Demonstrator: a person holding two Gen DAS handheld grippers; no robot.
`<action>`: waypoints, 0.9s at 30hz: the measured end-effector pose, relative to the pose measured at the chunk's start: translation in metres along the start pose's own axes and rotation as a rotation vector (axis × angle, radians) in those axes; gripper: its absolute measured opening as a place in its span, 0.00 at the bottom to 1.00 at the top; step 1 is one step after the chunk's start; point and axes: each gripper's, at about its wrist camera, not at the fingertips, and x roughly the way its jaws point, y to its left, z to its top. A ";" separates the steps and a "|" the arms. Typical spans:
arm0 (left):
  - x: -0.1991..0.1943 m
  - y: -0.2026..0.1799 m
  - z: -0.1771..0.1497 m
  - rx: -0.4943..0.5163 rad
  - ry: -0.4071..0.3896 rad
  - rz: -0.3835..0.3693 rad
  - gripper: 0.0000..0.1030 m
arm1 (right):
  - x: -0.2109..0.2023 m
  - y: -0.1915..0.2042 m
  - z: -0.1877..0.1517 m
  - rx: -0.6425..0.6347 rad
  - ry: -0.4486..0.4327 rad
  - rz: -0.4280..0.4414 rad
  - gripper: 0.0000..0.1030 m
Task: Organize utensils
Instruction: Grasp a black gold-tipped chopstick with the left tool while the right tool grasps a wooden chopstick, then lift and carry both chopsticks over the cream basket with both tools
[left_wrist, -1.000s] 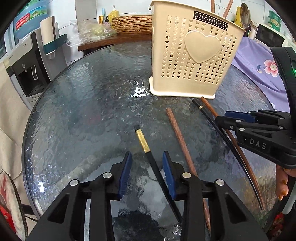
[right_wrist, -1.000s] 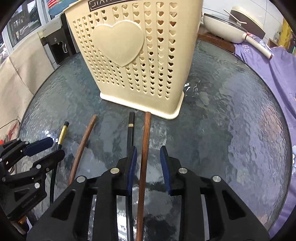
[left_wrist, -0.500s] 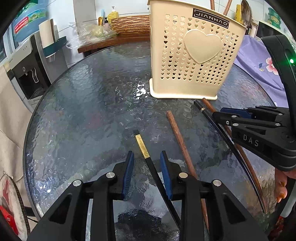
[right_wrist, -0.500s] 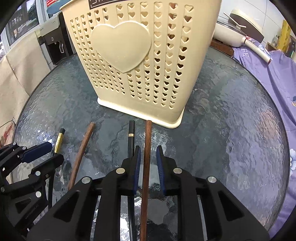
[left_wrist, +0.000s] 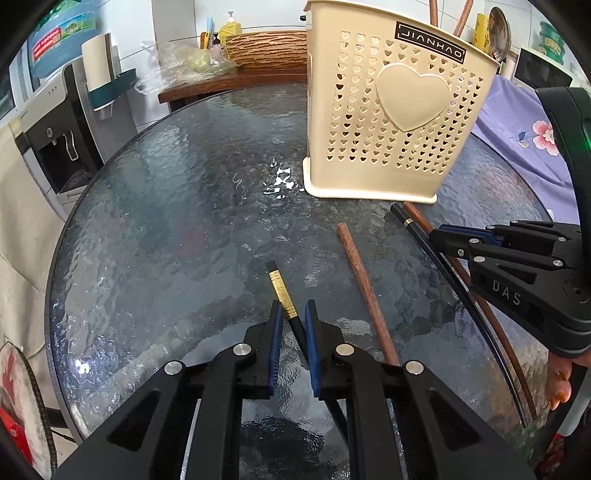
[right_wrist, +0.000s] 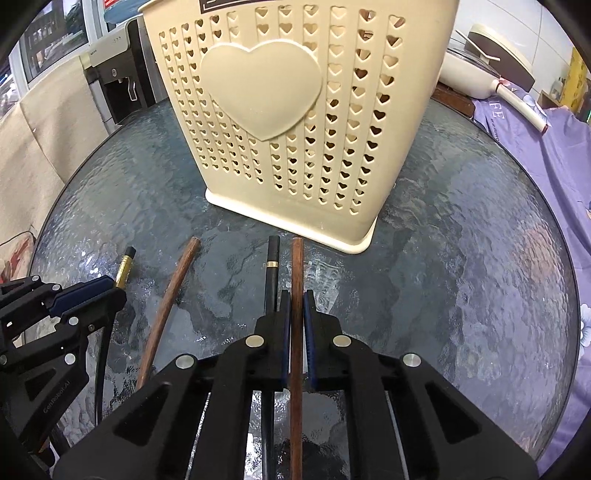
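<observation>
The left gripper (left_wrist: 293, 314) has just been closing, and its blue pads now pinch the black chopstick with the gold band (left_wrist: 282, 293), whose banded end pokes out just ahead of the fingertips. Just to its right a brown chopstick (left_wrist: 364, 291) lies loose on the glass table (left_wrist: 166, 221). The right gripper (right_wrist: 296, 308) has likewise just been closing and now clamps a second brown chopstick (right_wrist: 297, 266); touching that gripper's left finger lies another black chopstick (right_wrist: 272, 266), outside the grip. Beyond both tools stands the cream utensil holder (right_wrist: 295, 129) with heart-shaped holes, upright, with utensil handles rising from its top.
</observation>
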 end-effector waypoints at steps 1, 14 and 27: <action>0.000 0.000 0.000 -0.001 -0.002 0.001 0.11 | 0.000 -0.001 -0.001 0.001 -0.002 0.001 0.07; 0.000 0.001 0.000 -0.025 -0.004 -0.011 0.07 | -0.003 -0.016 -0.006 0.049 -0.030 0.042 0.07; -0.024 0.003 0.011 -0.042 -0.069 -0.052 0.07 | -0.031 -0.029 -0.007 0.097 -0.124 0.117 0.07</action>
